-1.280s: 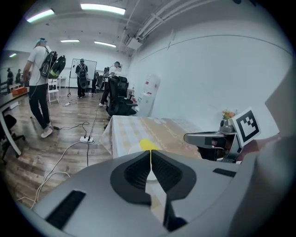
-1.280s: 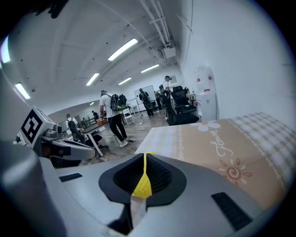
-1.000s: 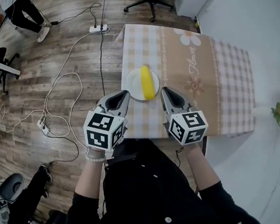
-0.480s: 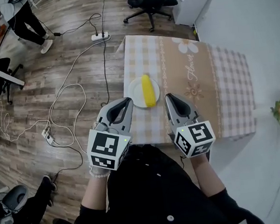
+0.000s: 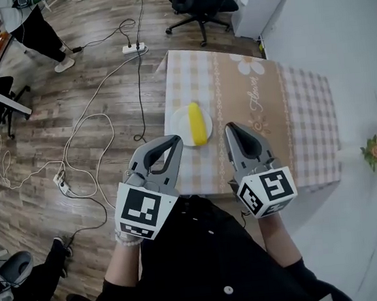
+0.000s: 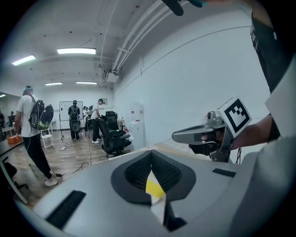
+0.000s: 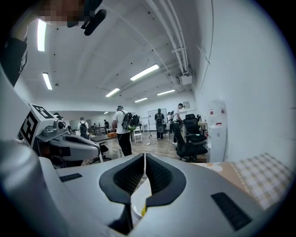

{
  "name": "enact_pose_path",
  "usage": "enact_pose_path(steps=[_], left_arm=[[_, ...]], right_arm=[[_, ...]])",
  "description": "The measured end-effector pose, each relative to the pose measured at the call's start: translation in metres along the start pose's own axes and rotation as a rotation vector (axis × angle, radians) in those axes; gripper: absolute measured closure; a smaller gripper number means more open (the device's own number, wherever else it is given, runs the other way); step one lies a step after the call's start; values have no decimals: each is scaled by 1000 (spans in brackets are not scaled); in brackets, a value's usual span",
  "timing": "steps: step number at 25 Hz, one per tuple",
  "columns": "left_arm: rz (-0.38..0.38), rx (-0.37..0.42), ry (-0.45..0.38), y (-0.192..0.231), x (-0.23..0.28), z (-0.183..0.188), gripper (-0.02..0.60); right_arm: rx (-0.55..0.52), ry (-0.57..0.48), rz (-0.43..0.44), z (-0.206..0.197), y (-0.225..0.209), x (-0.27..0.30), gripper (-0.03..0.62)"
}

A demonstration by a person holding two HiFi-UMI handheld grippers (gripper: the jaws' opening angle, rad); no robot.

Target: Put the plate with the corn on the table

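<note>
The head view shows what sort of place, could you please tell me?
Probably a shared office or lab: a black wheeled office chair, a white power strip on the wood-plank floor, and a checked-cloth table.

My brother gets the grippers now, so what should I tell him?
Left hand-held gripper: shut, empty, by the table's near edge.
Right hand-held gripper: shut, empty, beside it.
The plate sits flat on the table, just ahead of both grippers, and the corn lies on it.
Done: the plate with the corn is on the table and neither gripper touches it.
Left: probably nothing; just keep the grippers off the plate.
</note>
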State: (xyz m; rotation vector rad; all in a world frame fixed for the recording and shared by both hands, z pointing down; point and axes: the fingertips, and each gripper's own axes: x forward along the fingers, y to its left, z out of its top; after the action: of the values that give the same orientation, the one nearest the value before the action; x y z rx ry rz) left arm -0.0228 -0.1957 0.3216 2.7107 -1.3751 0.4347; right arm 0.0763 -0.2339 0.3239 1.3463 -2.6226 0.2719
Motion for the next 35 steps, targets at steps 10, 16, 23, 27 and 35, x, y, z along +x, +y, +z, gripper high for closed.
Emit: enact_pose_path(steps=[10, 16, 23, 27, 35], left_arm=[[2, -27, -39, 10, -7, 16, 566], [7, -31, -37, 11, -6, 14, 566], [-11, -44, -31, 8, -6, 12, 566], [-15, -58, -30, 8, -6, 11, 566], [-20, -73, -23, 8, -4, 7, 566]], right_arm=[[16, -11, -23, 9, -8, -7, 548], [13, -2, -27, 5, -9, -6, 551], [16, -4, -17, 7, -5, -5, 551], [23, 3, -16, 6, -4, -4, 551], [10, 9, -13, 5, -3, -3, 551]])
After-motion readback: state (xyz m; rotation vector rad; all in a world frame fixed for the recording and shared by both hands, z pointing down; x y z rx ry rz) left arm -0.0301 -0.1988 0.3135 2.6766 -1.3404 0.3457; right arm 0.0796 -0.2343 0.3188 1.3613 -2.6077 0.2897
